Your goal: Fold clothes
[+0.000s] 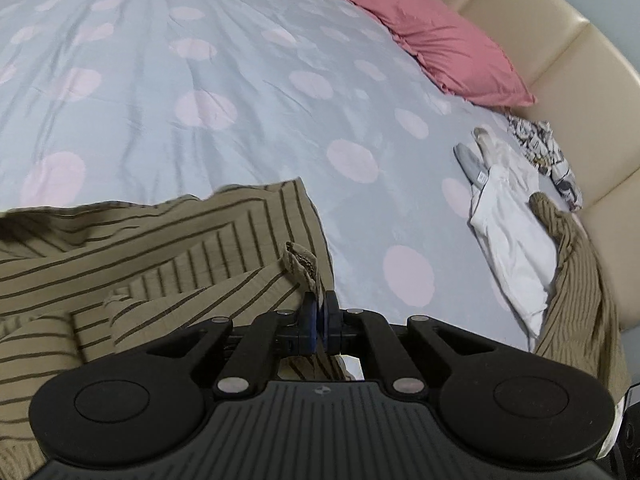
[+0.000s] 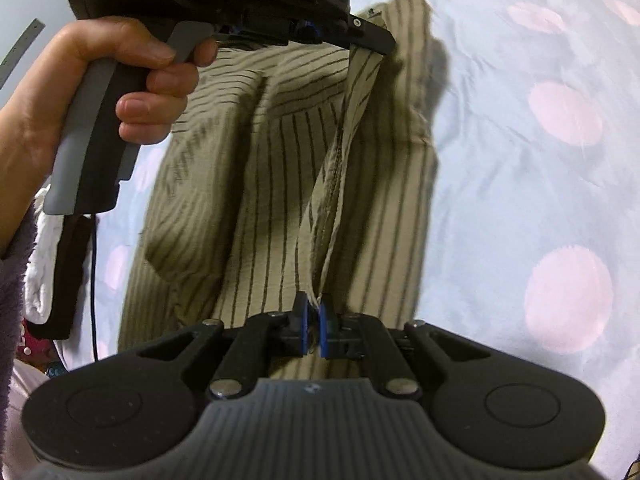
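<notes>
Left wrist view: your left gripper point(image 1: 319, 302) pinches the striped shirt point(image 1: 168, 240) hem.
Right gripper point(image 2: 313, 308): clamped on the same edge, keeping it taut above the bedspread point(image 2: 540, 200) for folding.

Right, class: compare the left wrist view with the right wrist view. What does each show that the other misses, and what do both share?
Only the left wrist view shows the pink pillow, the beige padded headboard, and the pile of other clothes beside it. Only the right wrist view shows the person's hand gripping the left gripper's handle, with a strip of fabric stretched between the two grippers. Both show the tan striped garment pinched in closed jaws, the right gripper included, over the pale blue polka-dot bedspread.
</notes>
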The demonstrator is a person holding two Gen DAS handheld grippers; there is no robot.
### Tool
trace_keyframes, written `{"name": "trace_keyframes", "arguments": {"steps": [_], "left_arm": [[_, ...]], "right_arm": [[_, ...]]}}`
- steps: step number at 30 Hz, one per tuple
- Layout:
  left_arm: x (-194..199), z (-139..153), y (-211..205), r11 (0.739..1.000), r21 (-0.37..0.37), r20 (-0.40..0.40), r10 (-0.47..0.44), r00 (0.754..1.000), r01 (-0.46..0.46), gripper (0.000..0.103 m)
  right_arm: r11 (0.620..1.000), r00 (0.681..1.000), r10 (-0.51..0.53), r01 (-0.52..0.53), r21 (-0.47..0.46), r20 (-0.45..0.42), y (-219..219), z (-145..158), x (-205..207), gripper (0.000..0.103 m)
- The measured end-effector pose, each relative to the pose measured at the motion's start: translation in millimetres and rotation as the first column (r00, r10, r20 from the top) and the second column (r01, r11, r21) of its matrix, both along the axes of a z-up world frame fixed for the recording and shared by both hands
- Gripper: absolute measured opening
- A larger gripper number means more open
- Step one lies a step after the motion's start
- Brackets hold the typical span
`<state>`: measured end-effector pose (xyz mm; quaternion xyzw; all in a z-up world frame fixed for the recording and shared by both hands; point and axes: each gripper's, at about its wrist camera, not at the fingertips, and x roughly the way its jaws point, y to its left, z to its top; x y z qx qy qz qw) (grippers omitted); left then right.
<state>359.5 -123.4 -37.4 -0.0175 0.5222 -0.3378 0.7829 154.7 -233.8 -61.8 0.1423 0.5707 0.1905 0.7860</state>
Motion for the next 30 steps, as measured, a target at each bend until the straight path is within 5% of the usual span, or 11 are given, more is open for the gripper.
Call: {"name": "trace_keyframes", "arguments": {"steps": [6, 9, 13, 16, 23, 30], "left_arm": [[1.3, -14.0, -10.6, 1.000, 0.005, -0.012, -0.013, 1.000, 0.013, 0.003], [1.7, -6.6, -3.3, 0.999, -0.036, -0.003, 0.006, 1.000, -0.006, 0.019], [1.2, 16.5, 19.4, 0.999, -0.051, 0.053, 0.012, 0.999, -0.009, 0.031], [1.2, 32.0, 48.3, 1.000, -0.003, 0.102, 0.019, 0.995, -0.019, 0.036], [3.3, 46.0, 121.7, 0.986, 0.140, 0.208, 0.064, 0.976, -0.095, 0.042], [17.9, 27.1, 143.7, 0.978, 0.142, 0.197, 0.123, 0.973, -0.153, 0.042]], "right_arm": [[1.000, 0.998, -0.016, 0.014, -0.026, -0.068, -1.7, -23.2, 8.9, 0.008], [0.997, 0.997, -0.027, 0.022, -0.069, -0.079, -2.0, -22.9, 10.1, 0.017], [0.987, 1.000, -0.019, 0.017, -0.161, -0.010, -2.0, -6.5, 7.6, 0.030], [0.984, 0.998, -0.027, 0.037, -0.174, 0.061, -3.1, 9.3, 6.6, 0.030], [0.997, 0.994, 0.020, -0.012, -0.074, 0.108, 13.6, 25.8, -2.6, 0.030], [0.992, 0.988, 0.125, -0.123, -0.026, 0.090, 48.7, 18.4, -16.7, 0.030]]}}
